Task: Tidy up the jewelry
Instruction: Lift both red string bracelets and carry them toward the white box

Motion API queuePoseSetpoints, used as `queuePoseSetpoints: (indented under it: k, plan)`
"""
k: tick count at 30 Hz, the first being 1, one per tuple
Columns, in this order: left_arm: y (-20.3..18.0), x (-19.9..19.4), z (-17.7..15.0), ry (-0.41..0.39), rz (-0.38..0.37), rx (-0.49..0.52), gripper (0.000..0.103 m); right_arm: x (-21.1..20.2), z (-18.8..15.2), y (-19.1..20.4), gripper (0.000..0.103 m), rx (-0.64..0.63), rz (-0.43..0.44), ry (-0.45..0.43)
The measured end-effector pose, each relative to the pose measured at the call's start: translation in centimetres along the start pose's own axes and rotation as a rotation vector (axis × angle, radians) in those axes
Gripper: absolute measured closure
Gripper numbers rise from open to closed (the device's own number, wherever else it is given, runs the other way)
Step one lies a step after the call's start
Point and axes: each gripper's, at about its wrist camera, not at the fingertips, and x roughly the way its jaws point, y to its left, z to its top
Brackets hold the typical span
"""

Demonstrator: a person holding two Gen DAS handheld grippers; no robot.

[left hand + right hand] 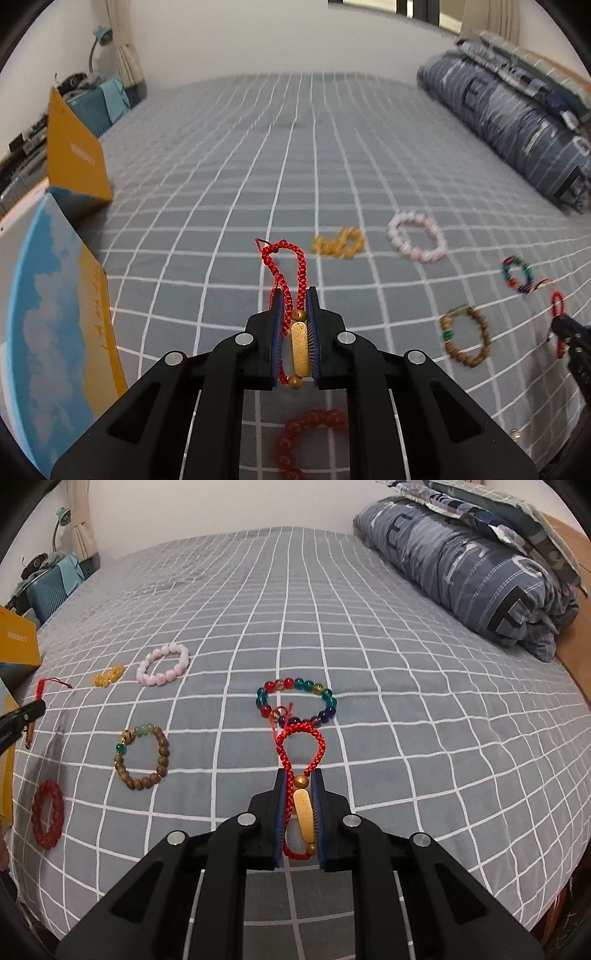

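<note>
- Seven bracelets show in all: two of red braided cord with a gold bar, each held in a gripper, and five of beads lying on the checked bedsheet (406, 709).
- One box (55, 325) with a sky picture and yellow flaps stands open at the bed's left edge.
- Left gripper (294, 295): jaws nearly closed, the blue pads pinching the first red cord bracelet (300, 343); its gold bar stands lengthwise between the pads and the cord loop sticks out past the fingertips.
- Loose ones, from the left edge rightward in the right wrist view: one red bead bracelet (47, 814), one brown wooden bracelet (142, 757) with green beads, one bunched yellow bracelet (108, 676), one pale pink bracelet (163, 669), one multicoloured glass bracelet (296, 702) near the middle of the bed.
- Right gripper (299, 773): jaws also nearly closed, clamping the second red cord bracelet (304, 812) by its gold bar, loop reaching forward towards the glass beads.
- One folded blue quilt (476, 568) lies along the bed's right edge.
</note>
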Motion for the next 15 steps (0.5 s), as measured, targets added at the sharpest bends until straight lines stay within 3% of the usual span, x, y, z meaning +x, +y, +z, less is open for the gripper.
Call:
queuePoseSetpoints:
  k: [4, 15]
  plan:
    - [0.0, -1.7, 0.0, -0.063, -0.014, -0.017, 0.092, -0.6, 0.1, 0.4, 0.091, 0.002, -0.007, -0.034]
    - [0.7, -5.4, 0.0, -0.234, 0.044, -0.055, 0.092, -3.1, 1.4, 1.2, 0.091, 0.013, -0.031, -0.212]
